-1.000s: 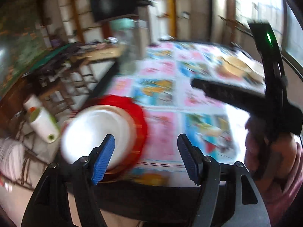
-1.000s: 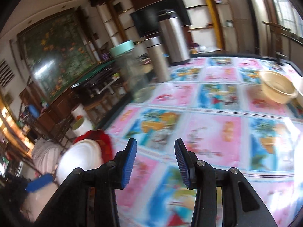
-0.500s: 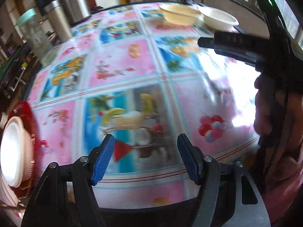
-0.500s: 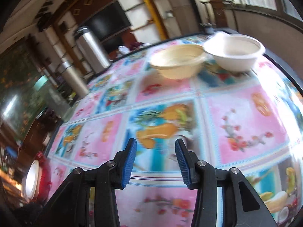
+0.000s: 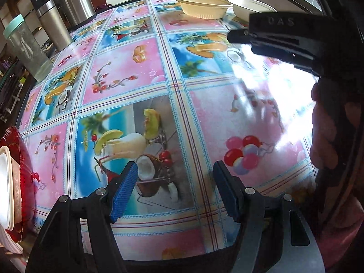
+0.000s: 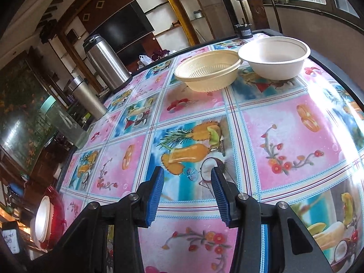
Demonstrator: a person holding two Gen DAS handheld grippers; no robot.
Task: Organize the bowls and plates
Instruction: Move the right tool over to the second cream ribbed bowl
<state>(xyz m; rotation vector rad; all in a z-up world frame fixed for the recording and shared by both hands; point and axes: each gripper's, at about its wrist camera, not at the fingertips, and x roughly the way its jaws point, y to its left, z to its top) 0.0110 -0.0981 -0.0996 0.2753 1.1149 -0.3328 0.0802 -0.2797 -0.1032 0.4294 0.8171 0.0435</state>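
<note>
A cream ribbed bowl [image 6: 208, 70] and a white bowl [image 6: 274, 56] stand side by side, touching, at the far end of the table; the left wrist view shows the cream bowl [image 5: 204, 6] and white bowl [image 5: 248, 8] too. At the table's near left edge a white bowl sits inside a red dish [image 5: 25, 182], also visible as the red dish [image 6: 55, 211] low left. My left gripper [image 5: 174, 190] is open and empty above the tablecloth. My right gripper [image 6: 187, 196] is open and empty, well short of the two bowls.
The table [image 6: 295, 141] carries a glossy fruit-print cloth. Along its left side stand a large steel flask [image 6: 104, 63], a slimmer steel flask [image 6: 87, 100] and a glass jar with a teal lid [image 6: 61, 120]. A hand holding the right gripper's body [image 5: 295, 38] fills the left view's right side.
Both grippers swung right, away from the red dish and white bowl, toward the two far bowls. The bowls now look larger and closer. Both stayed open.
</note>
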